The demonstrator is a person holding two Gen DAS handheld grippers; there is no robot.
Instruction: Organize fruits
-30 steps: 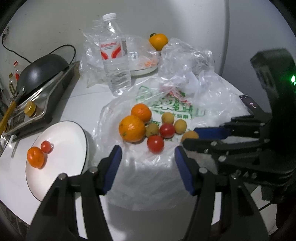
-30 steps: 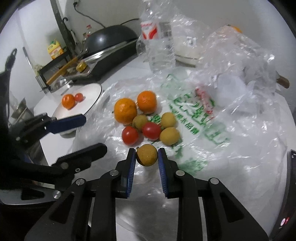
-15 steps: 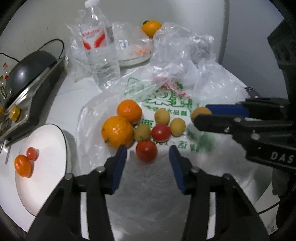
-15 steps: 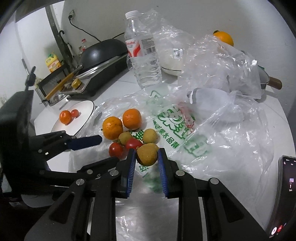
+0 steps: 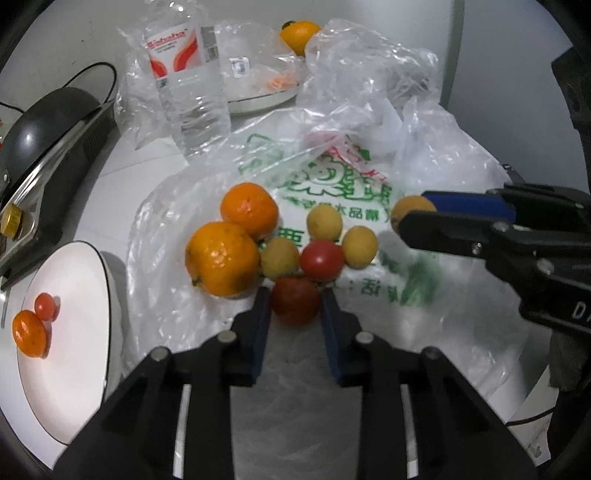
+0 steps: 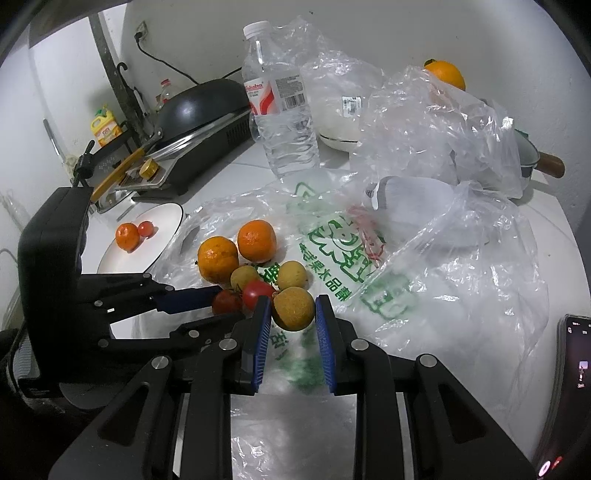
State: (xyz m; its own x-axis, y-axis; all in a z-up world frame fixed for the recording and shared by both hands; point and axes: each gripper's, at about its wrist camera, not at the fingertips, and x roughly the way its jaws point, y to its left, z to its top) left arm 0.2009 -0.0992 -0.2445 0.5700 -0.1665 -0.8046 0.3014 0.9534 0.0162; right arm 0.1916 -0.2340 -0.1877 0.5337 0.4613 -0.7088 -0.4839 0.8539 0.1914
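Note:
A heap of fruit lies on a printed plastic bag (image 5: 369,295): two oranges (image 5: 221,264), another red tomato (image 5: 321,258) and several small yellow fruits. My left gripper (image 5: 295,308) is closing on the nearest red tomato (image 5: 295,301), its blue pads pressed against both sides. The right gripper (image 6: 293,314) is shut on a yellow-brown fruit (image 6: 293,308), held just above the bag, right of the heap. In the right wrist view the left gripper (image 6: 223,302) reaches in from the left onto the same tomato (image 6: 226,302). A white plate (image 5: 74,314) at left holds a small orange (image 5: 30,338) and a small tomato (image 5: 46,306).
A water bottle (image 5: 188,92) stands behind the heap, beside a bowl wrapped in plastic (image 5: 258,85) and crumpled clear bags (image 6: 436,129). One orange (image 5: 299,33) sits at the back. A black wok on a cooker (image 5: 40,122) is far left. A phone (image 6: 569,387) lies at right.
My left gripper moved forward and down to the heap and its jaws closed from wide apart onto the red tomato. The right gripper kept its grip on the yellow-brown fruit and drew back slightly.

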